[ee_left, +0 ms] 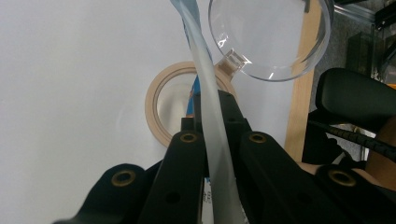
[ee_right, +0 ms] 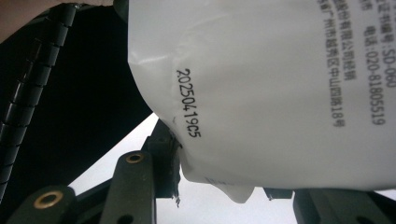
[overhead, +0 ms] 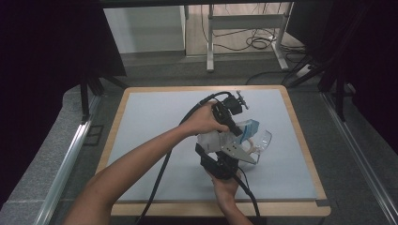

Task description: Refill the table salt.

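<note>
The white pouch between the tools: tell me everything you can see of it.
The pouch is white, thin and crinkly like plastic film, with a blue patch at its top corner in the high view. Black print reads 20250419C5, beside Chinese text and a phone number. It is held above the table, the left tool pinching its edge and the right tool gripping its lower edge.

The packet (ee_right: 261,93) looked like smooth white plastic film with a faint sheen, printed in black. The cup (ee_left: 271,37) was clear, glossy plastic. The tape roll (ee_left: 161,109) looked like matt tan paper. The table (overhead: 155,122) had a matt pale-grey top edged in light wood. Both grippers' jaws were matt black plastic with brass-coloured inserts.
</note>
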The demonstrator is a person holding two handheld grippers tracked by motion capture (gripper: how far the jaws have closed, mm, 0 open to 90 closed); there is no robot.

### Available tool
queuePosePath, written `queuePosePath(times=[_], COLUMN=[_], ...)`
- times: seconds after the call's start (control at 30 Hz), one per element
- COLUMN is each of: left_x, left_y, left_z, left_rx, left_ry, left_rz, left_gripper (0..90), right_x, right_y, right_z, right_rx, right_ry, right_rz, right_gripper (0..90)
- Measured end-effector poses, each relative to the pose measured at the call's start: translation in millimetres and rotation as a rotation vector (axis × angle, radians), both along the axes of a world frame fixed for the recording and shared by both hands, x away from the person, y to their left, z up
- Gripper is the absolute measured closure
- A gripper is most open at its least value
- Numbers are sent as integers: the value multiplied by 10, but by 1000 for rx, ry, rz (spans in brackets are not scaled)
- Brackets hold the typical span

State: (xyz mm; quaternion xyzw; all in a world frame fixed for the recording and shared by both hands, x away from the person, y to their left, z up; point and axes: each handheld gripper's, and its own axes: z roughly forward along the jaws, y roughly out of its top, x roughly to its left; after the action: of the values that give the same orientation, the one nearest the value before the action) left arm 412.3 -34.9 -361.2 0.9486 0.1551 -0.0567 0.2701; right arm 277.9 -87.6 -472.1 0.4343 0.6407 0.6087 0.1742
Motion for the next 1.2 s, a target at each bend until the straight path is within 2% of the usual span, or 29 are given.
queuePosePath(times=[1.2], left_x=[-13], left_y=[-19], left_z=[13], left_rx=[6], left_ry=[0], left_rz=[-2], left_gripper=[898], right_x=[4], right_y=[-14], right_z=[23], right_rx=[6], right_ry=[-14], right_rz=[-2], right_gripper=[572])
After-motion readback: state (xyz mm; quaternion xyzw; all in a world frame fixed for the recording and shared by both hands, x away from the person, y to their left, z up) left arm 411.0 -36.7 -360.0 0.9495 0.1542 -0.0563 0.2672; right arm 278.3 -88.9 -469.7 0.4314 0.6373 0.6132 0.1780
